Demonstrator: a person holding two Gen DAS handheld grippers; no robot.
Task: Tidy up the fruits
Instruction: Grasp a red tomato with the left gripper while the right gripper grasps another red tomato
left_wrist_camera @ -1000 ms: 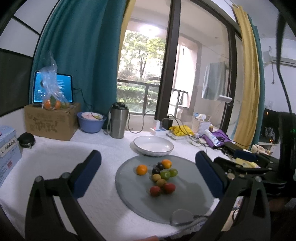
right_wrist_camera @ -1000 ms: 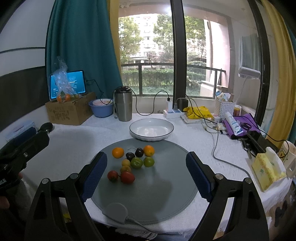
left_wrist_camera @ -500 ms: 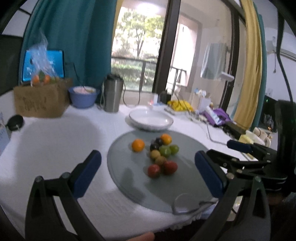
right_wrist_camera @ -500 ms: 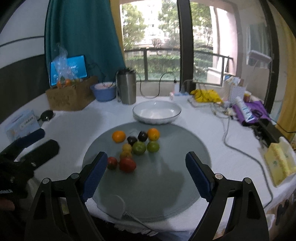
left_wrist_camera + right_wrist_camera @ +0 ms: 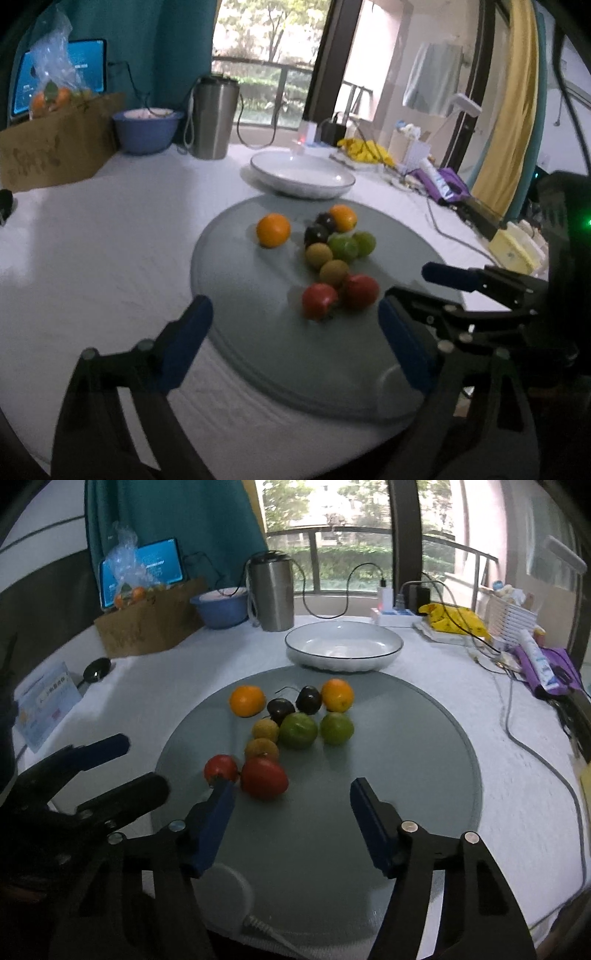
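Note:
Several small fruits lie clustered on a round grey mat [image 5: 406, 775]: two oranges [image 5: 246, 700], two dark plums [image 5: 308, 699], two green ones [image 5: 298, 730], two brownish ones [image 5: 265, 730] and two red tomatoes [image 5: 264, 778]. My right gripper [image 5: 291, 794] hovers low over the mat's near part, its jaws closing. The bigger tomato sits just ahead of its left fingertip, untouched. My left gripper [image 5: 293, 314] comes in from the left, jaws closing, with the red tomatoes [image 5: 319, 301] just beyond its tips and nothing pressed. Each gripper shows in the other's view: left gripper [image 5: 144, 764], right gripper [image 5: 406, 281].
A white bowl [image 5: 343, 648] stands just behind the mat. Further back are a steel tumbler [image 5: 271, 590], a blue bowl [image 5: 221, 607], and a cardboard box [image 5: 151, 624] bearing a bag of oranges. Cables and clutter line the right side. A round white puck [image 5: 229, 890] with a cord lies at the mat's near edge.
Both grippers have dropped and tilted down toward the mat, so the fruits loom larger. Both pairs of jaws have narrowed, the right more than the left. No fruit has moved.

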